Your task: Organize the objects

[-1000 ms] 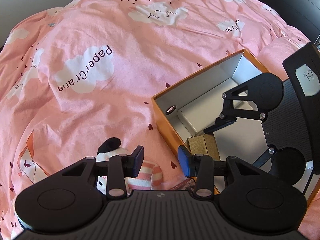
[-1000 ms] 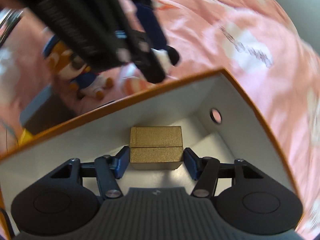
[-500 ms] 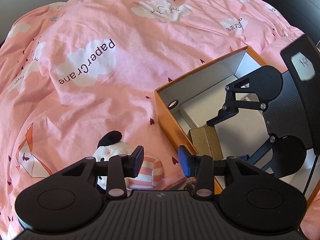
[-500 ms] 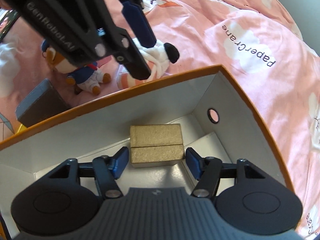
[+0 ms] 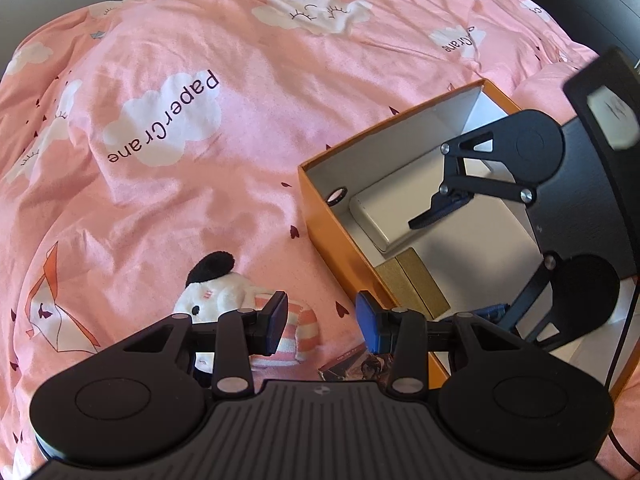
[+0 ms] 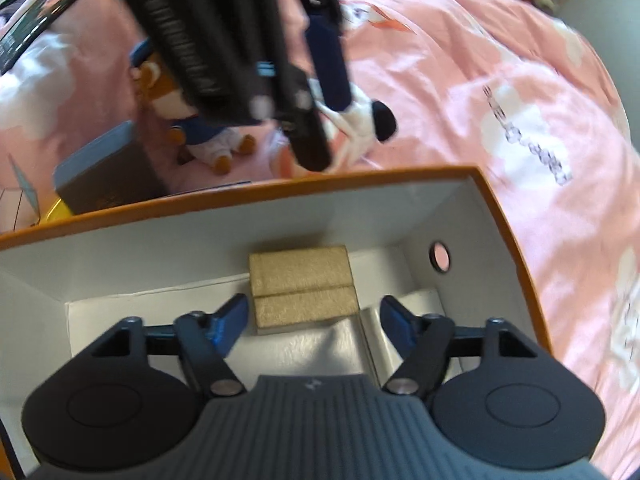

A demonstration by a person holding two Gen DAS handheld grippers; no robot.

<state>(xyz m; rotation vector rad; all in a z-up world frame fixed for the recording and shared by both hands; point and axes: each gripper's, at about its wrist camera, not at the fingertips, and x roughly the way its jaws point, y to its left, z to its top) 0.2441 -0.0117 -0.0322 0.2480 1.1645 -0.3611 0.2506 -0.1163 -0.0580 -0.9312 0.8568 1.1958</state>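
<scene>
An orange box (image 6: 508,216) with a white inside lies open on the pink bedcover. On its floor sits a small gold box (image 6: 300,276), also the gold box (image 5: 416,284) in the left wrist view, beside a flat white box (image 5: 396,212). My right gripper (image 6: 312,312) reaches down into the orange box. Its jaws are opening, with the gold box between them and a gap at each pad. My left gripper (image 5: 322,316) hangs open outside the orange box, above a white plush toy (image 5: 224,284) in a pink striped top, holding nothing.
A bear plush (image 6: 200,136) in blue and a dark grey box (image 6: 108,176) lie on the cover beyond the orange box's far wall. A printed card (image 5: 348,364) lies under my left gripper. The pink bedcover (image 5: 200,160) spreads wide to the left.
The right jaws have spread apart from the sides of the gold box, which stays on the orange box's floor. The left gripper keeps the same opening.
</scene>
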